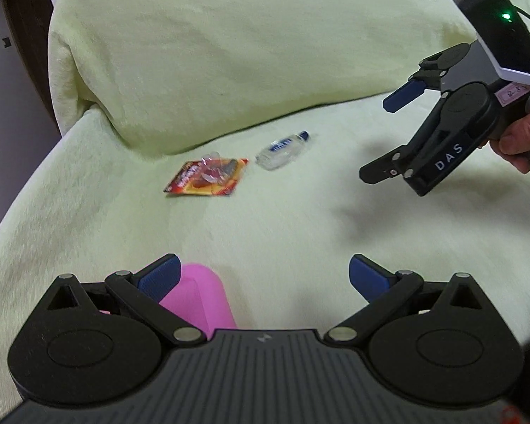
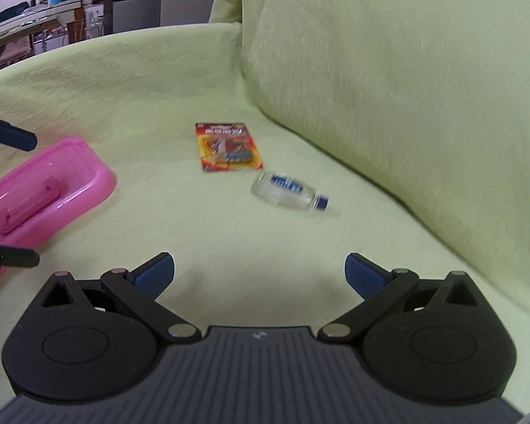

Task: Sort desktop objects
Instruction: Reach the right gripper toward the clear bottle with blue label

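Left tongs [image 1: 263,277]: released, the two blue pads stand wide apart with nothing between them; they hover low, just over the near end of the pink tray [image 1: 203,296].
Right tongs [image 2: 259,275]: released as well and empty; in the left wrist view they hang in the air at the right, and a hand [image 1: 523,141] grips the handle.
Pink tray: it lies on the pale green sofa seat [image 2: 229,247], at the left in the right wrist view; inside it one flat pink thing is visible, but the picture is too blurred to name it.
Red card packet [image 2: 228,146]: it lies flat on the seat further back, well apart from the tray.
Small clear bottle [image 2: 288,190]: it lies on its side just beside the packet, the blue cap pointing toward the back cushion [image 2: 406,88].
Progress: probably early; the packet and the bottle are not yet in the tray, so it seems both are left to sort.
Only in the right view: the whole tray with its inside, and far behind the sofa a cluttered bench [image 2: 28,23].
Only in the left view: the right tongs from outside, with a green light on their housing.
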The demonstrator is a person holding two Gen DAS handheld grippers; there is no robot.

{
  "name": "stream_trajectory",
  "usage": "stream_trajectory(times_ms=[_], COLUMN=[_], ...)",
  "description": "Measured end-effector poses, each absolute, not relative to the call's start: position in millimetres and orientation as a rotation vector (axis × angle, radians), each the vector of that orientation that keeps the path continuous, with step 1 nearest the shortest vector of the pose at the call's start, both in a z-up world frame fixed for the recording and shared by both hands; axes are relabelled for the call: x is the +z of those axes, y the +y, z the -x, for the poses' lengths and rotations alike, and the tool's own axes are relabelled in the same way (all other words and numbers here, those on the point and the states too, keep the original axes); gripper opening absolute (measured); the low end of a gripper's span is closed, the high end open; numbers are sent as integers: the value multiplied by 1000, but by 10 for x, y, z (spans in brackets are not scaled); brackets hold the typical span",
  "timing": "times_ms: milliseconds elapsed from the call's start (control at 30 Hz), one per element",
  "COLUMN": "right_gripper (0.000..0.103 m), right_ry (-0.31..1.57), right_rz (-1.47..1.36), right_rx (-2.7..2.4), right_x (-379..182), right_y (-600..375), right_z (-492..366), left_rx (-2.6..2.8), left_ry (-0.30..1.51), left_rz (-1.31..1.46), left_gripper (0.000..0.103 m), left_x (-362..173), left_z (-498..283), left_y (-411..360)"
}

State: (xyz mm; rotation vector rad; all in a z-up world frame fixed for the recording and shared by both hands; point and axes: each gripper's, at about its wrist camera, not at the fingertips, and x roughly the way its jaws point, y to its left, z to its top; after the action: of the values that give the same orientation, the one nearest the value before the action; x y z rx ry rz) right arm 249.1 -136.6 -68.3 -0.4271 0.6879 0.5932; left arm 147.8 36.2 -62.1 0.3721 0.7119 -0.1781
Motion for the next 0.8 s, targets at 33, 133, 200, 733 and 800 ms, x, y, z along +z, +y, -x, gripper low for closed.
stream_trajectory(times_ms=[33,133,200,733,800], right_gripper=[102,102,102,83,82], right_ry=[682,661,651,702,720], right_rz=[437,484,514,581,547], right_rx=[604,652,701,835,836], right_x=[-682,-700,-744,-1281,-1294], right_y=[-1357,-1305,-1257,-954,-973], right_z=[-2563,-2782,-2933,-3815,-3874], left_rx=[-172,-158,-140,-104,-113], left_ry=[708,698,693,657,650], left_rz=[-371,-368,-359,-303,-296], left_gripper=[102,102,102,102,102], left_x=[-627,-658,-692,-939,-939], left_z=[-1539,-1701,-1806,-2182,-2181], left_y=[367,394,433,559,540])
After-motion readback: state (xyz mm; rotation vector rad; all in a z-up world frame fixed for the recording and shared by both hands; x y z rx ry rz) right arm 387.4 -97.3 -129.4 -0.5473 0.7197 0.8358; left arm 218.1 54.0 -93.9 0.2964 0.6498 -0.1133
